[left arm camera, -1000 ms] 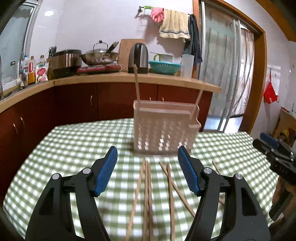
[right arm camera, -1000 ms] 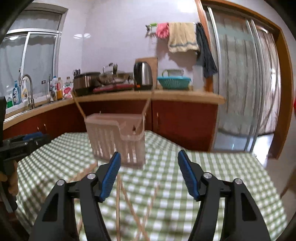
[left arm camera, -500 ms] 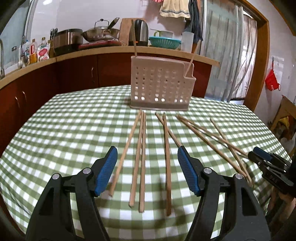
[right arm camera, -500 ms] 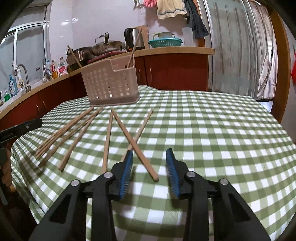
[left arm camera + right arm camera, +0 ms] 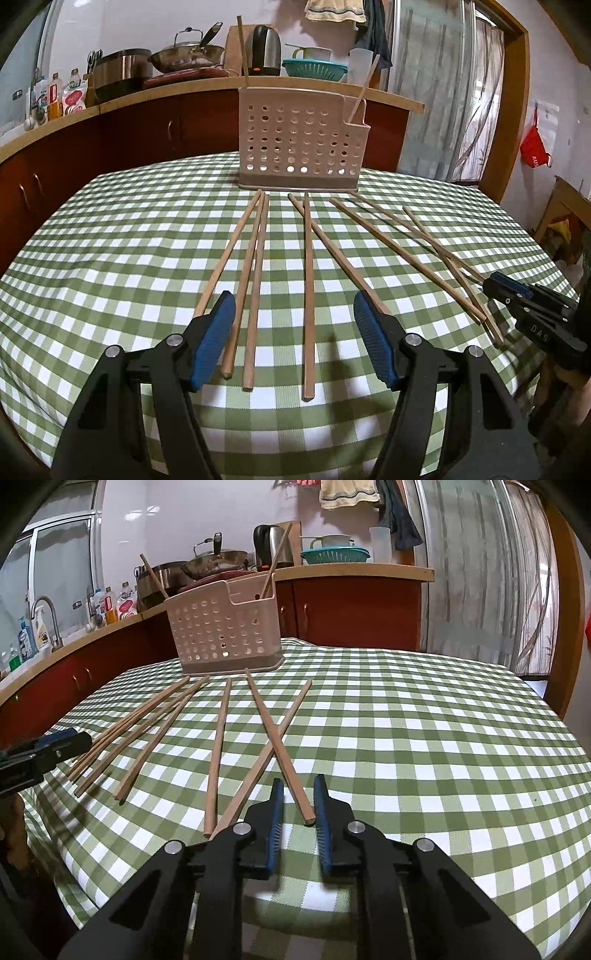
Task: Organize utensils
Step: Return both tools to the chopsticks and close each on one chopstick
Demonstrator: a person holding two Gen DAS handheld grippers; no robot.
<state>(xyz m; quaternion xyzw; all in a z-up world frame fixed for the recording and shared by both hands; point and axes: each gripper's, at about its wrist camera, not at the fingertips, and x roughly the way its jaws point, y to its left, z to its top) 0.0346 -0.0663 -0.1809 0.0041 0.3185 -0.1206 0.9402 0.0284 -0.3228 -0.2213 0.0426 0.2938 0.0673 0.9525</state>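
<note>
the right black gripper with blue pads [image 5: 298, 802], jaws narrowed but not gripping, is straddling the near end of a long wooden chopstick [image 5: 275, 743] pointing away toward the perforated beige plastic caddy [image 5: 224, 627], while the left gripper [image 5: 294, 340] is hovering wide open farther off.

On the tabletop [image 5: 110, 229] the utensil holder [image 5: 301, 142] stands at 12 o'clock, two chopsticks [image 5: 360, 92] upright in it. Before it loose chopsticks [image 5: 308, 280] fan toward 6 o'clock; at 3 o'clock two [image 5: 275, 734] cross. Behind runs the kitchen counter [image 5: 207, 83] carrying a kettle [image 5: 264, 55].
</note>
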